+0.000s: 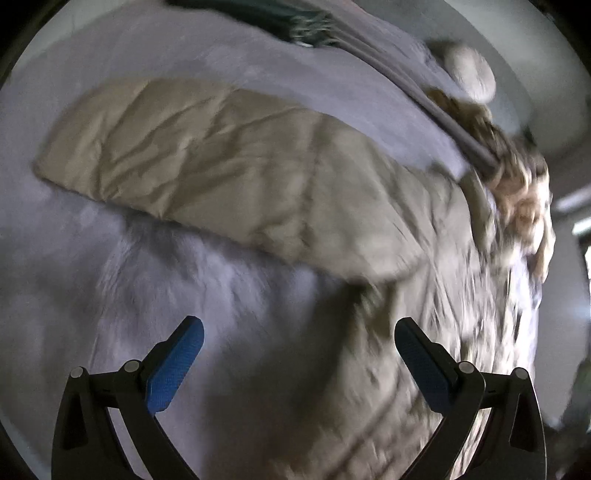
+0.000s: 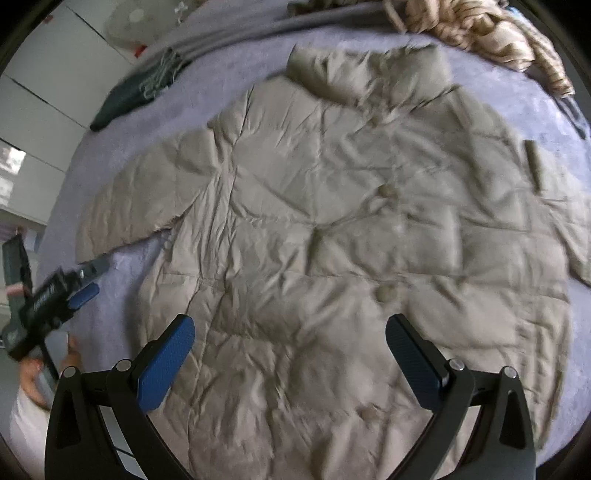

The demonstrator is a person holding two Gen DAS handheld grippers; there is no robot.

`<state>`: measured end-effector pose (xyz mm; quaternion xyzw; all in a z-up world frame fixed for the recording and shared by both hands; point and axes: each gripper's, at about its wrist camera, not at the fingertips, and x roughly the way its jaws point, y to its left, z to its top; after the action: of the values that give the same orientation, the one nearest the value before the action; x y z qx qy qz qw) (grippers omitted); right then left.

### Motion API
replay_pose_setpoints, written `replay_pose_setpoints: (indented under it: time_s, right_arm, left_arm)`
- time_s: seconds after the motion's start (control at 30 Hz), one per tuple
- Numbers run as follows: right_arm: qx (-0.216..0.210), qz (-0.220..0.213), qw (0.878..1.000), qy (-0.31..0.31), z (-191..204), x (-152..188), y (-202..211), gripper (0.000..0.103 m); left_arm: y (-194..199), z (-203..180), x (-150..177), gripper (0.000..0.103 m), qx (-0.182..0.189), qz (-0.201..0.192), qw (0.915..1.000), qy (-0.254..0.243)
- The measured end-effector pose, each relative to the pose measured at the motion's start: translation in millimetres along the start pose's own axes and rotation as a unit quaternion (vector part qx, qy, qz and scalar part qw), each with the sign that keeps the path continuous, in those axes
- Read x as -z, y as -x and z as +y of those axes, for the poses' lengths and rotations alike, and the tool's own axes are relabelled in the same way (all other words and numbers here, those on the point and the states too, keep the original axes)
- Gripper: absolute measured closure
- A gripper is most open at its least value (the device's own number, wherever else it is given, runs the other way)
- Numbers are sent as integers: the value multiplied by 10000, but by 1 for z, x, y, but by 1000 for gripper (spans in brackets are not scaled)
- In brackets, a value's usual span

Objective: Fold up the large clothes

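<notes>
A beige quilted puffer jacket (image 2: 332, 221) lies spread flat, front up, on a lavender blanket (image 2: 517, 74), collar at the far side and buttons down its middle. My right gripper (image 2: 290, 328) is open and empty, hovering over the jacket's lower front. In the left wrist view the jacket's sleeve (image 1: 207, 155) stretches out to the left over the blanket (image 1: 147, 280). My left gripper (image 1: 299, 328) is open and empty above the blanket beside the jacket's side, below the sleeve. It also shows in the right wrist view (image 2: 88, 284) at the left, near the sleeve cuff.
A dark green fringed scarf (image 2: 136, 92) and folded grey cloth (image 2: 258, 26) lie at the far edge. A tan crumpled garment (image 2: 480, 33) lies at the far right. A round fuzzy cushion (image 1: 469, 74) sits beyond. White cabinets (image 2: 37, 92) stand at left.
</notes>
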<state>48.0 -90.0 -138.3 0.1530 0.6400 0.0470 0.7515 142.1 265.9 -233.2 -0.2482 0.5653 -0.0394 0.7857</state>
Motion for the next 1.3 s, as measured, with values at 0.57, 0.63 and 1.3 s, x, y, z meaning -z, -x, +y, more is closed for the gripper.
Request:
replay_pose_setpoints:
  time_s: [0.57,0.63,1.3]
  right_arm:
    - [-525,-110,9984,-196,28,-57,-94,0]
    - [-654,-179,9974,-249,36,-69,-99,0]
    - [-2046,345,9738,-928,81,-113,-207,99]
  left_arm:
    - [-61,84,-129,45,-205,-963,9906,950]
    - [-54,88,-133,84,-144,-991,9915,830]
    - [61,-120,-77,92,710,-1838,9554,-2201]
